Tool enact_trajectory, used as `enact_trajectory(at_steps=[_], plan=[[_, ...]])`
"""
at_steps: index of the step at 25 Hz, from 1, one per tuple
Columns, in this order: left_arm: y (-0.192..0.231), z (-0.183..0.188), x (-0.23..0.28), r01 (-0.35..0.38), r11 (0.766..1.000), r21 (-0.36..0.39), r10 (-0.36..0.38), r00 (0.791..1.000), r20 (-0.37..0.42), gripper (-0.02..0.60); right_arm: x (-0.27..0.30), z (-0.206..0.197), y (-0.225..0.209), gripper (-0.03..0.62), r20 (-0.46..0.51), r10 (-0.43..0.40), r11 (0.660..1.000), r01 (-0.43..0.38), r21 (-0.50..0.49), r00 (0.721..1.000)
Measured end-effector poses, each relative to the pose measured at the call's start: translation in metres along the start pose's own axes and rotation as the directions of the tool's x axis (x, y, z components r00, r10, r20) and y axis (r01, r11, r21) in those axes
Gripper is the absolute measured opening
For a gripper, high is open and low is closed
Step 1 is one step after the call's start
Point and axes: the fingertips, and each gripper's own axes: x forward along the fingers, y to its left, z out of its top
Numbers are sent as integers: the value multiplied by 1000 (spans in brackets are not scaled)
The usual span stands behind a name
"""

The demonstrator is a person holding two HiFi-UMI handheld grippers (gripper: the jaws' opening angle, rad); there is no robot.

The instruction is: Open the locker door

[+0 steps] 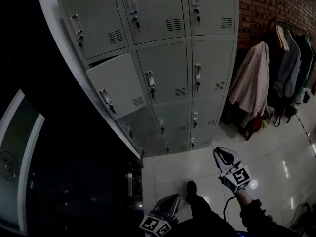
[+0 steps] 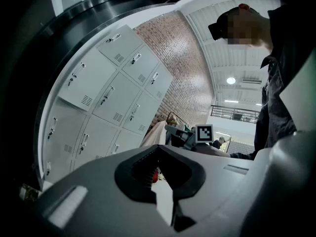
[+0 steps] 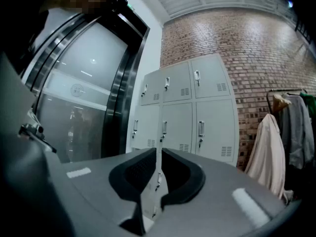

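A bank of grey lockers (image 1: 168, 73) stands ahead against the wall, also seen in the left gripper view (image 2: 108, 93) and the right gripper view (image 3: 182, 112). One door in the left column, middle row (image 1: 118, 85), stands slightly ajar, its handle (image 1: 105, 98) at its lower edge. My right gripper (image 1: 220, 152) hangs low over the floor, well short of the lockers, its jaws (image 3: 159, 151) together with only a thin slit and nothing between. My left gripper (image 1: 173, 197) sits lower still near my body, jaws (image 2: 158, 148) shut and empty.
Coats on a rack (image 1: 266, 78) hang to the right of the lockers by a brick wall (image 1: 261, 9). A dark glass door (image 1: 59, 172) fills the left. My shoe (image 1: 190, 186) rests on glossy white floor tiles (image 1: 276, 152).
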Motion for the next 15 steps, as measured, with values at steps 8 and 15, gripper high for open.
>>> enact_trajectory(at_steps=[8,15], plan=[[82,51,147,-58,998,-4,58,998,-33,17,202,34,-173,49,37,-36,999,37,-26,999],[128,79,202,-125,992,-9,125,992,-5,17,333,44,-252,98,40,-58,997,60,-40,998]])
